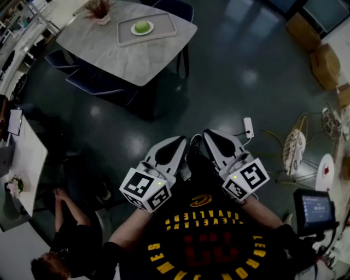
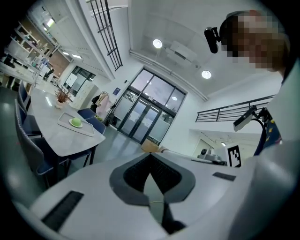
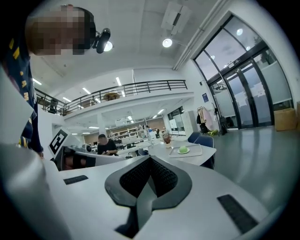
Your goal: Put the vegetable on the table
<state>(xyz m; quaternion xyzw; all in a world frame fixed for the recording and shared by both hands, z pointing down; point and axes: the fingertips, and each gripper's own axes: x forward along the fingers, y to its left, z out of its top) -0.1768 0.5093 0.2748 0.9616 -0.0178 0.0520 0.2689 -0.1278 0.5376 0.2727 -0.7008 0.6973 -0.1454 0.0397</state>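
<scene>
- A person stands on a dark, shiny floor [image 1: 229,71], seen from above, with a claw in each hand held close to the chest.
- The left claw [image 1: 174,146] has its jaws pressed together with nothing between them, as its own view confirms [image 2: 151,157].
- The right claw [image 3: 150,159] is likewise closed and empty, and sits just beside the left one in the head view [image 1: 216,143].
- The vegetable [image 1: 142,26], round and pale green, lies on a white plate [image 1: 150,30] inside a tray [image 1: 164,24].
- The tray rests on a pale bench [image 1: 109,49], well away from the person, near a potted plant [image 1: 99,10].
- Both claws point roughly toward that bench, which suggests a carrying posture for the walk over. The reach has not begun.
- Judged from the task, the vegetable must be lifted off the plate and set onto bare bench top.
</scene>
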